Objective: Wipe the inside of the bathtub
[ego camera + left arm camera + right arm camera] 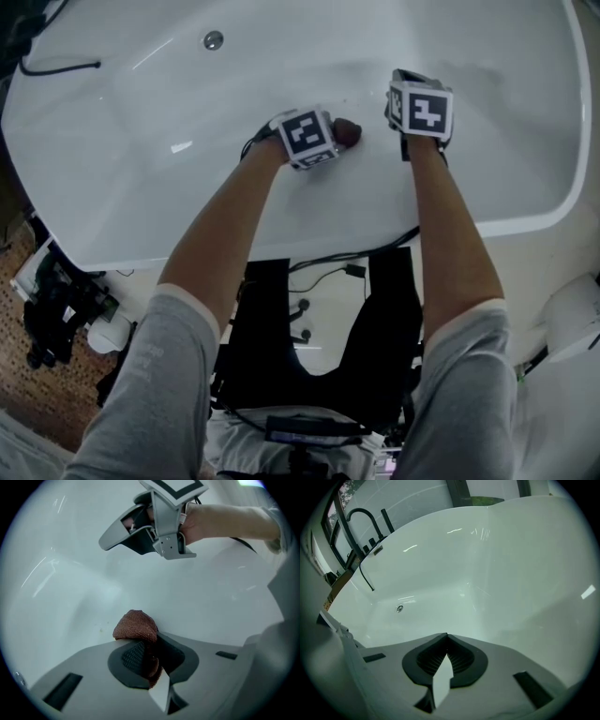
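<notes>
A: Left gripper (147,660)?
B: Jaws clamped on a brown cloth (136,626). One fold is pinched between the pads, and a wad bulges out past the fingertips, touching the bathtub (141,122) wall, inside the near edge.
A: Right gripper (446,654)?
B: Jaws together, nothing between them. It hangs over the basin just beside the left one, toward the right end, clear of the cloth.
A: Drain (214,40)?
B: Well apart, by the far edge.
</notes>
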A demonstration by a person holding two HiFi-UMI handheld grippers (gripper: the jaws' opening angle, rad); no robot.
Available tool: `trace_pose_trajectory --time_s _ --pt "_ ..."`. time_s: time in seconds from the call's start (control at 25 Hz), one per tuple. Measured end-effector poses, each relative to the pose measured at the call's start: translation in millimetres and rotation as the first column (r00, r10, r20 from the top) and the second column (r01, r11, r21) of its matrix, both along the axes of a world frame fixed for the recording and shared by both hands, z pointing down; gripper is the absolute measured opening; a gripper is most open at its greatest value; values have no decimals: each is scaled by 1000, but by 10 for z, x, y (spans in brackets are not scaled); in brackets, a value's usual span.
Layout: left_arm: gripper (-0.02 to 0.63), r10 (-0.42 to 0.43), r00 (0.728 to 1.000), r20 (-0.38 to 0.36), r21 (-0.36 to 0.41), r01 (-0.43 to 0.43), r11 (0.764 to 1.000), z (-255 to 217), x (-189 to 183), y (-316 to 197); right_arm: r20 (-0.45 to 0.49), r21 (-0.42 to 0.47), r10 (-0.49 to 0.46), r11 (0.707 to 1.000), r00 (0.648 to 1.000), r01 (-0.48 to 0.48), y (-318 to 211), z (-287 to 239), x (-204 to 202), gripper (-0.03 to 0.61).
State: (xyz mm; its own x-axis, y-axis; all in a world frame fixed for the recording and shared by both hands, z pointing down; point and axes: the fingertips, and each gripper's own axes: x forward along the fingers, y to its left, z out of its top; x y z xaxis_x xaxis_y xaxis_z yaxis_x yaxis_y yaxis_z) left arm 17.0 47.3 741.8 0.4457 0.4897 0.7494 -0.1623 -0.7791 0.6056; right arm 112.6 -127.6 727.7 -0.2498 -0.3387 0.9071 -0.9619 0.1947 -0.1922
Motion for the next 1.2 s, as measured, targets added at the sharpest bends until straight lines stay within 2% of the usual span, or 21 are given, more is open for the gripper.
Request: trace_pose_trajectory --time_s 0.2,0.44,0.56,0.68,0.8,0.96,1.0,1.2 --pt "35 -2 1000 3 6 2 1000 147 -58 2 31 -43 -4 999 1000 5 73 159 -53 6" --pt "34 -83 992 -96 26 86 996 222 425 -130 38 -32 -26 999 999 27 -24 229 -104 6" --pt "34 -29 992 -119 48 35 998 287 656 -195 13 -32 -12 999 1000 13 -88 322 -22 6" --pt "34 30 991 -133 29 -26 999 277 718 -172 11 -40 -14 999 1000 14 -84 382 -14 6" --pt "34 56 992 -112 0 -56 998 330 547 -79 -5 -49 -20 999 1000 19 -19 440 32 6" --pt "34 63 998 14 5 -63 998 598 15 -93 1 -60 -23 998 1000 23 -11 553 -17 6" --pt "34 51 998 25 2 -51 999 632 -37 -92 12 -62 -23 998 1000 23 -2 571 -38 6" --pt "33 -17 1000 -4 13 17 1000 661 153 -160 7 -63 -33 997 999 33 7 642 -32 6"
